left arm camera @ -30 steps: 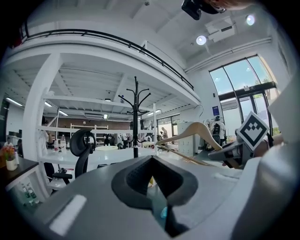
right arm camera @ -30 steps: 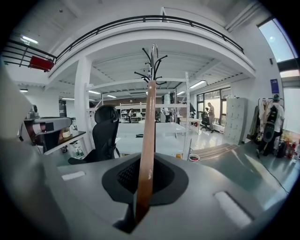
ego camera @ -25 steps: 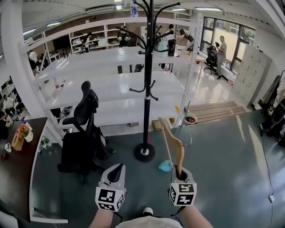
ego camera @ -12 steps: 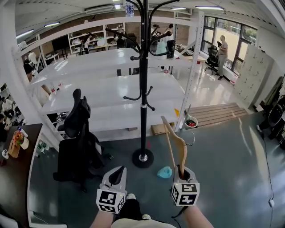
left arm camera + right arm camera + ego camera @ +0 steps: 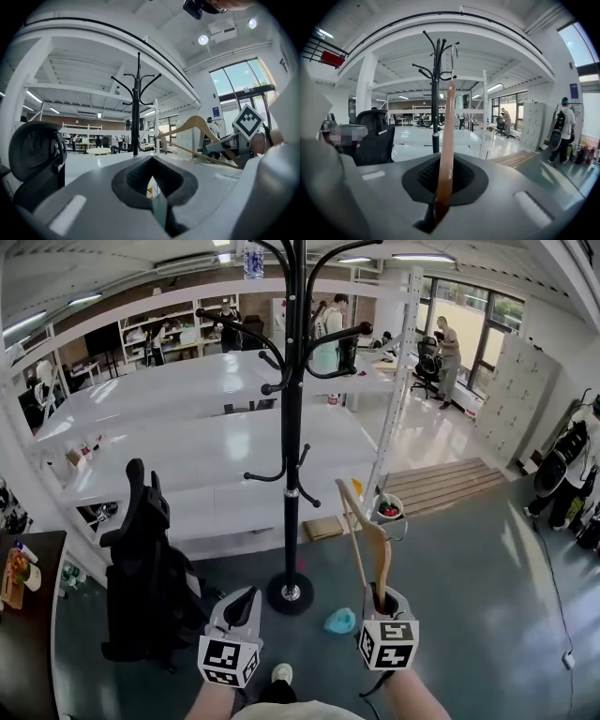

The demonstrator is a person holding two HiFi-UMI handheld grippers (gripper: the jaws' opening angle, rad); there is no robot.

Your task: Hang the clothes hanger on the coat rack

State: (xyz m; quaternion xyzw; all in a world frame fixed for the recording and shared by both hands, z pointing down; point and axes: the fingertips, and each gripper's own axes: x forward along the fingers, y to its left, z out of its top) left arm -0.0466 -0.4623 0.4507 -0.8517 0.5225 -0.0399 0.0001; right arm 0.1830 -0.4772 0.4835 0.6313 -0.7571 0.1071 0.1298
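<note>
Right gripper [image 5: 380, 596] is clamping hanger [image 5: 364, 538] by one end, long axis pointing up-forward beside rack [image 5: 292, 427]; left gripper [image 5: 242, 604] is riding closed, empty.

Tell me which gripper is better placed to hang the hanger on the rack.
Right. The right gripper grips the hanger, held upright with the rack just ahead. The left gripper is shut and empty.
</note>
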